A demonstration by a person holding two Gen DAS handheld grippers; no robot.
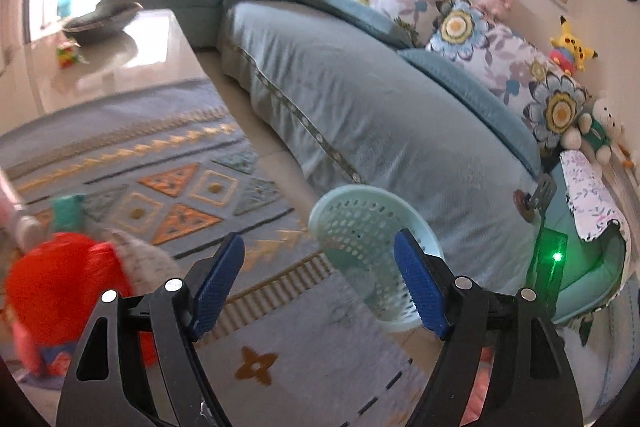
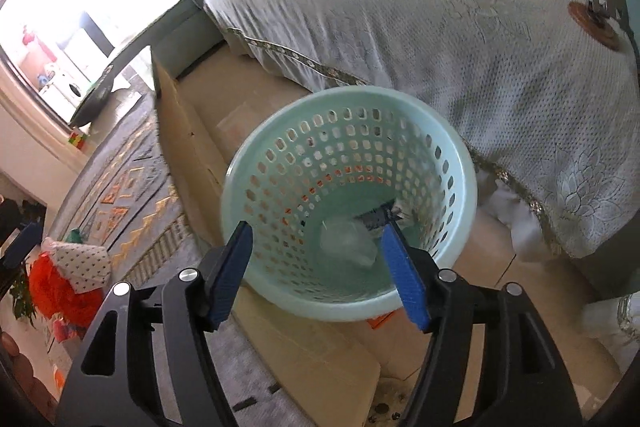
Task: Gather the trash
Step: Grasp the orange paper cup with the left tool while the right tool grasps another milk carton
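A pale green perforated basket (image 2: 348, 163) stands on the floor beside the sofa; it also shows in the left wrist view (image 1: 360, 223). Inside it lie a crumpled clear plastic piece (image 2: 348, 241) and a dark blue wrapper (image 2: 380, 215). My right gripper (image 2: 320, 271) is open and empty, just above the basket's near rim. My left gripper (image 1: 320, 283) is open and empty, above the rug, short of the basket. A red crumpled bag (image 1: 64, 287) with a white dotted wrapper (image 1: 140, 259) lies on the rug at left; both also show in the right wrist view (image 2: 52, 287).
A blue-grey covered sofa (image 1: 360, 87) with floral cushions and plush toys runs behind the basket. A patterned rug (image 1: 160, 179) covers the floor. A glossy low table (image 1: 100, 59) stands at the back left. A spatula (image 1: 540, 195) lies on the sofa.
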